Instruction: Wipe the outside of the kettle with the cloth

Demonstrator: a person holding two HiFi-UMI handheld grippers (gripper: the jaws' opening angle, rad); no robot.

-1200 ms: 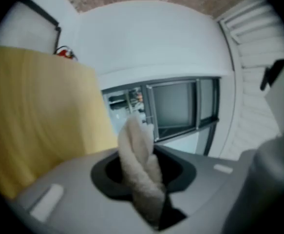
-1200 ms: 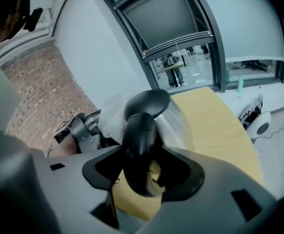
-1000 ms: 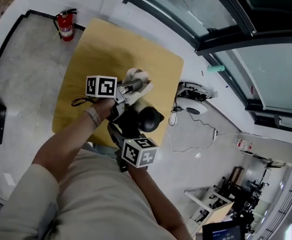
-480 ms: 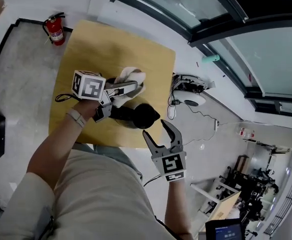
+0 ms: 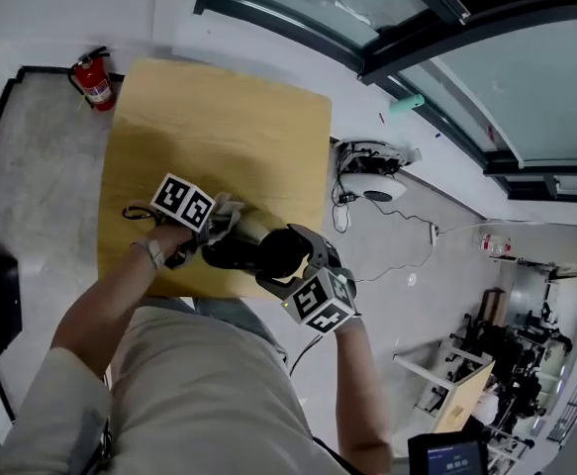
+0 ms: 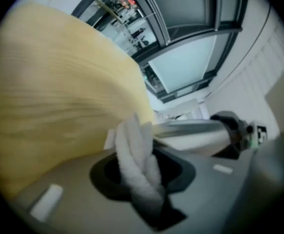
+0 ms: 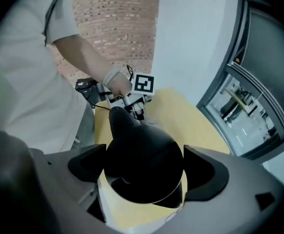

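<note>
Steel-bodied kettle with black domed top (image 5: 268,248) sits on light wooden desk (image 5: 209,117), close to near edge, toward its right corner. Left gripper (image 6: 142,152) pressed together on bunched white terry cloth (image 6: 134,172) — cloth just beside kettle's steel side, contact unclear. Right gripper (image 7: 145,165) has jaws spread wide, just been opening — kettle's black top between them, gap showing at one jaw, no squeeze evident.
</note>
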